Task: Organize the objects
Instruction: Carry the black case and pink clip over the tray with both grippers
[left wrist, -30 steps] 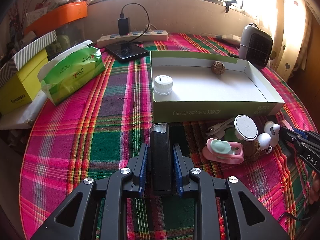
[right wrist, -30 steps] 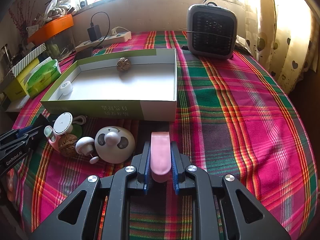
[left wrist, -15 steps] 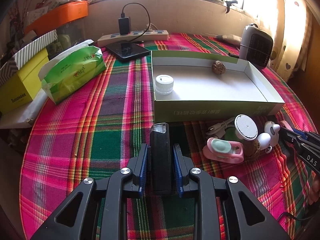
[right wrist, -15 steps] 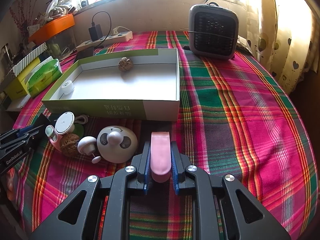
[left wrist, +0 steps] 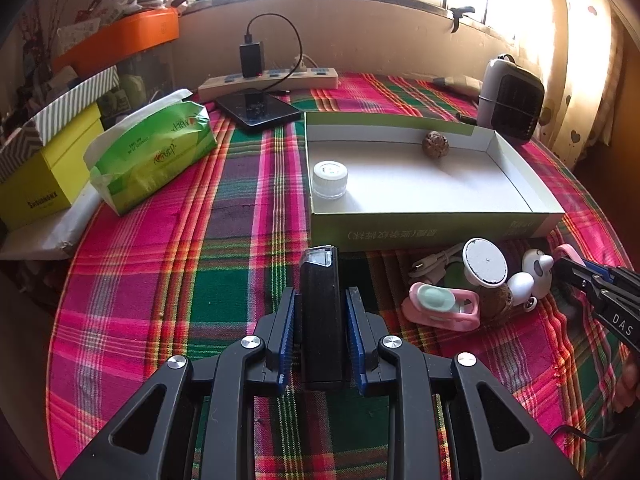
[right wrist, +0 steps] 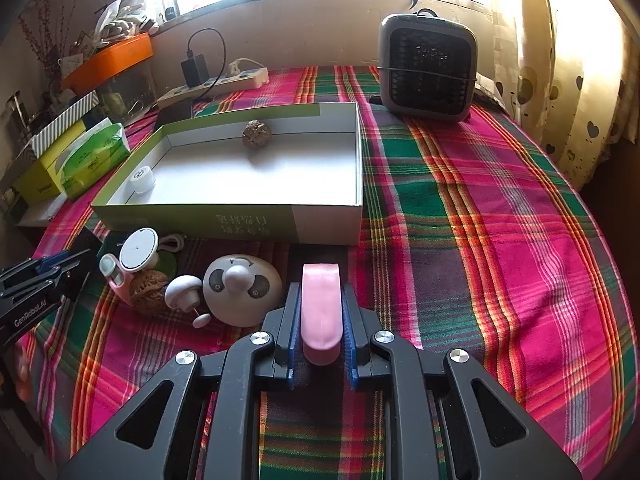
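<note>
- Progress approx a third: green box (left wrist: 432, 232) holds only a white cap (left wrist: 329, 179) at its near-left corner and a walnut (left wrist: 435, 143) by the far wall.
- Left tool (left wrist: 321, 322) is closed on a black device (left wrist: 320, 316); long axis runs fwd along the fingers, clear tip twd box, just short of the front wall.
- Right tool (right wrist: 321, 312) is closed on a pink clip (right wrist: 321, 312); long axis also fwd, square end twd box, rounded end back.
- Left on worktop (right wrist: 500, 220) in front of box: round white toy (right wrist: 240, 290), mushroom piece (right wrist: 183, 286), 2nd walnut (right wrist: 149, 291), white disc (right wrist: 139, 249), pink-green case (left wrist: 440, 305), cable (left wrist: 434, 262).
- Judgement: both held items go in next, then the cluster.
</note>
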Available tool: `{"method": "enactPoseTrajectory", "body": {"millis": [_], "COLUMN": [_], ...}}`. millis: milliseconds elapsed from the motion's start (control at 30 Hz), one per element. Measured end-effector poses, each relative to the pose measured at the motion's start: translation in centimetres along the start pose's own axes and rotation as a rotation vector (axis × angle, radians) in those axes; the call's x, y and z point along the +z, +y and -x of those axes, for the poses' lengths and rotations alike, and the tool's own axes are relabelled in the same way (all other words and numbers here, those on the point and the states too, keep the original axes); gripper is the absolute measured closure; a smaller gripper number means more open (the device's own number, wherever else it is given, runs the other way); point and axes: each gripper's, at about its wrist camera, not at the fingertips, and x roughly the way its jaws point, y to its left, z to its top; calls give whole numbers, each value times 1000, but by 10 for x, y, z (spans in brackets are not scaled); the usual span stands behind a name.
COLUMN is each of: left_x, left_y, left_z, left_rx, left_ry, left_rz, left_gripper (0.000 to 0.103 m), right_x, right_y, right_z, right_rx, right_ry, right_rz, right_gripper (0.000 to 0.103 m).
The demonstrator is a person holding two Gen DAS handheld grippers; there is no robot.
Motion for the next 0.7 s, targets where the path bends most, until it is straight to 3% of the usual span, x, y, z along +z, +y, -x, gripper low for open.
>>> {"method": "enactPoseTrajectory", "body": {"millis": [700], "left_x": [34], "left_y": [-14], "left_z": [19], "left_rx": [-45], "left_ry": [-46], "left_rz": [-43], "left_gripper": [81], "right_x": [28], "right_y": [5], "right_z": [15], "right_rx": [28], "right_ry": [-48], "right_rz": [16], "right_gripper": [84]}}
